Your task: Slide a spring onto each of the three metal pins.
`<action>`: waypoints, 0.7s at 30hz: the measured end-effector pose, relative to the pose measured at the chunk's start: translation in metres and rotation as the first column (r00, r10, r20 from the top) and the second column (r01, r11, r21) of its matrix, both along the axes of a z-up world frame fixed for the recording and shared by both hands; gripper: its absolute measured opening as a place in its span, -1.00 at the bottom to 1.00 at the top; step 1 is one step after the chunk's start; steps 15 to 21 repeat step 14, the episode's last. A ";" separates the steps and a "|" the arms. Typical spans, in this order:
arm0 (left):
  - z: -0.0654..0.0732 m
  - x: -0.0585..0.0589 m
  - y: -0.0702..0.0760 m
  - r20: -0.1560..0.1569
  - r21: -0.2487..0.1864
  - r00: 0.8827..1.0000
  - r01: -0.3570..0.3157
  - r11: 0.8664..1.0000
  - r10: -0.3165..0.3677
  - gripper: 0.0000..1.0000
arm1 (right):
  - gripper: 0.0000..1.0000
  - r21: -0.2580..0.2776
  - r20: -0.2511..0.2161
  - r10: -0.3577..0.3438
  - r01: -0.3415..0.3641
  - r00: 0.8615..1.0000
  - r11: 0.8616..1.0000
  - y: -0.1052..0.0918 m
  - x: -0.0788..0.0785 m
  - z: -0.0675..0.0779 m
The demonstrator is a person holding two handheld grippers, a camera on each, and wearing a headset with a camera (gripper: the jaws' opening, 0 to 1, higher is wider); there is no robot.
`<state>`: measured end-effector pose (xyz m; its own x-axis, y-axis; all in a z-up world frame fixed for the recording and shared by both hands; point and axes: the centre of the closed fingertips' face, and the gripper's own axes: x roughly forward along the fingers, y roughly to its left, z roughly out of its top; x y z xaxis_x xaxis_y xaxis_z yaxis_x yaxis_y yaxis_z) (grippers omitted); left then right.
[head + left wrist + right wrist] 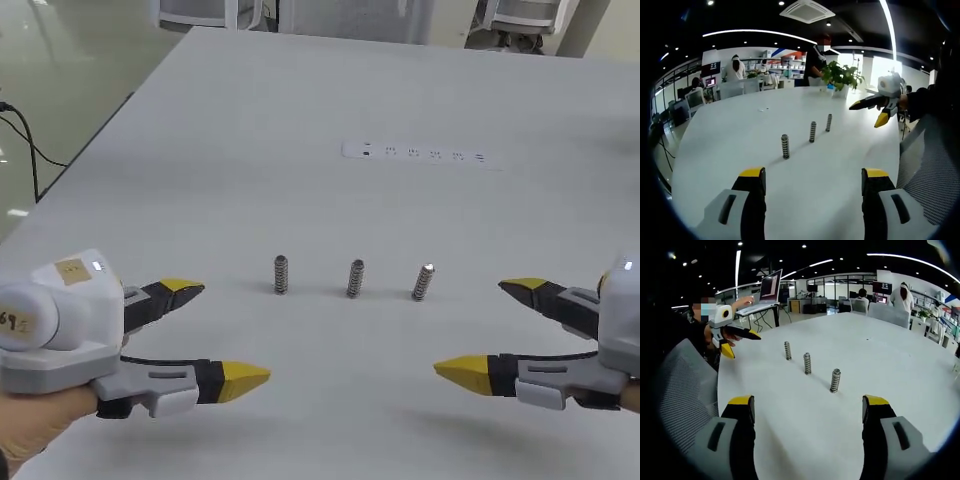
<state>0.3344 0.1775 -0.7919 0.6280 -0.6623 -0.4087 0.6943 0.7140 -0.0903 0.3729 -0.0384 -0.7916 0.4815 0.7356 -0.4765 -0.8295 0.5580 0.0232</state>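
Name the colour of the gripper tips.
Yellow, on left gripper and right gripper; clearest in head view.

Springs (355, 279) coiled metal, dull sheen; table (300, 120) smooth, matt, pale grey.

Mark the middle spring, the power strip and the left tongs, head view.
middle spring (356, 279): head view, mid-coil.
power strip (420, 153): head view, centre of its top face.
left tongs (234, 331): head view, midway between the two yellow tips.
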 end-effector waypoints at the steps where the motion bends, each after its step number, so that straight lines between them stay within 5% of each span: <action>1: 0.000 0.000 0.000 0.000 0.000 1.000 0.000 1.000 0.000 0.54 | 0.80 0.003 0.000 -0.001 0.001 1.000 1.000 0.000 0.000 0.000; 21: 0.000 0.000 0.000 0.002 0.000 1.000 0.001 1.000 -0.001 0.54 | 0.81 0.000 -0.003 0.000 0.000 1.000 1.000 0.001 -0.001 -0.001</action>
